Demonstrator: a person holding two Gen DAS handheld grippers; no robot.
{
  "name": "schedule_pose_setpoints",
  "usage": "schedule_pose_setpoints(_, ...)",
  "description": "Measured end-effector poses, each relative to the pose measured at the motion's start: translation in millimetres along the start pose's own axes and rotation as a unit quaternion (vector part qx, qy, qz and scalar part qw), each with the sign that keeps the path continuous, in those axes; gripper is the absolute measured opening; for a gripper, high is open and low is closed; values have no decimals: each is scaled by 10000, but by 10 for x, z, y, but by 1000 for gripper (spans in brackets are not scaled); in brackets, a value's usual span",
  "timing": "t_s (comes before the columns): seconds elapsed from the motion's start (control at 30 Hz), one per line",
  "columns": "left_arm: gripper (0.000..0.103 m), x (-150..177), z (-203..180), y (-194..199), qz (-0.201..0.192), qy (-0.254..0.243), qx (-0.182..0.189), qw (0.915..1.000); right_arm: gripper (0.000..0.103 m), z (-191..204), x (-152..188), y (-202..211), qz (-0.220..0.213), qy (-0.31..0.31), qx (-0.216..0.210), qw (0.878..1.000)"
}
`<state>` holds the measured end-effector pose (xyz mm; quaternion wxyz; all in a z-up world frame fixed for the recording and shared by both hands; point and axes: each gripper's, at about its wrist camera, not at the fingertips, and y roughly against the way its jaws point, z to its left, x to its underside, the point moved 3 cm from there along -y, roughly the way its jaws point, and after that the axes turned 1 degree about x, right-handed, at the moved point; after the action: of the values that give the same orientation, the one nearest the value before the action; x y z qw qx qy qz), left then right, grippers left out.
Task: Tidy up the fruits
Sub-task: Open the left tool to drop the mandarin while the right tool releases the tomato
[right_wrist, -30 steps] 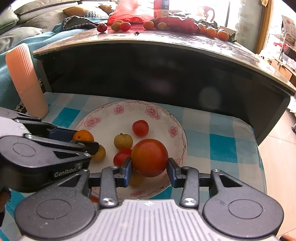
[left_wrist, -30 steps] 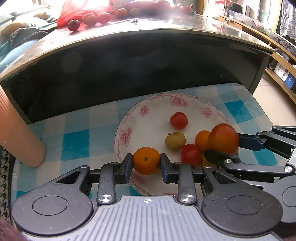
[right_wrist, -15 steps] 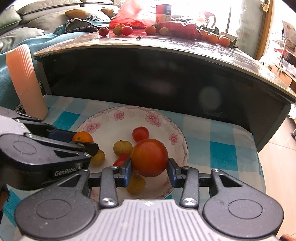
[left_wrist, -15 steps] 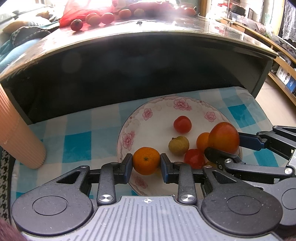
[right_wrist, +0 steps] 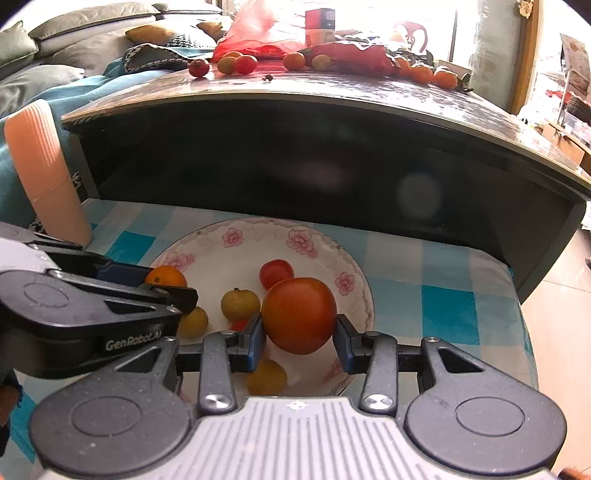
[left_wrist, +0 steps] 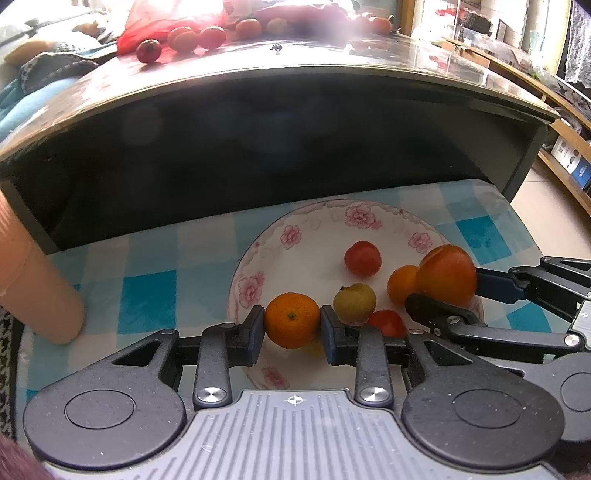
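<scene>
A: What does the left gripper (left_wrist: pixel 292 325) have?

B: A small orange mandarin (left_wrist: pixel 292 320), low and centre in the left wrist view. The blue pads press its two sides, so the jaws are closed on it, narrow. It hangs over the near rim of the flowered plate (left_wrist: pixel 325 229).

A: And the right gripper (right_wrist: pixel 299 334)?

B: Its jaws stand a little wider, clamped on a big red-orange tomato (right_wrist: pixel 299 314), centre of the right wrist view, above the plate's right half. In the left view the same tomato sits at the right edge of the plate.

A: What lies on the plate?

B: A small red fruit (left_wrist: pixel 362 258) toward the far side, a yellow-green one (left_wrist: pixel 354 302) in the middle, another orange one (left_wrist: pixel 402 285) just beside the tomato, and a red one (left_wrist: pixel 386 322) partly hidden behind the left gripper's finger. The right view adds two yellowish fruits (right_wrist: pixel 192 322), one near the left gripper's tip and one (right_wrist: pixel 266 376) below the tomato.

A: Anything changed from a second ago?

B: Hardly. Both grips look the same and both fruits sit the same between the pads. The plate appears slightly further right and lower in the left view than before; the shift is small.

A: Around it?

B: A blue-and-white checked cloth (left_wrist: pixel 147 295) under the plate, a ribbed peach cup (left_wrist: pixel 33 280) at the left edge, and a dark table (left_wrist: pixel 295 66) across the top with more fruit (left_wrist: pixel 148 51) beside a red bag (right_wrist: pixel 258 33).
</scene>
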<state>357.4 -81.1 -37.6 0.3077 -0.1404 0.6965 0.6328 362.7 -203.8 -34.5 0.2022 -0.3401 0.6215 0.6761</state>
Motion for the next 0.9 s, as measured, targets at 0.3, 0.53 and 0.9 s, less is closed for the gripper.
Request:
schedule_pose_setpoints(0.3, 39, -64, -41, -87, -9, 13, 52, 10000, 53, -101, -27, -40, -59, -150, 32, 9999)
schedule_pose_setpoints(0.53, 41, -82, -48, -118, -37, 42, 14, 10000, 53, -142, -38, -54, -130, -249, 23, 9996)
schedule_pose_setpoints(0.9, 46, -97, -10, -134, -57, 101, -44, 9999, 53, -145, -53, -65, -203, -311, -32, 9993)
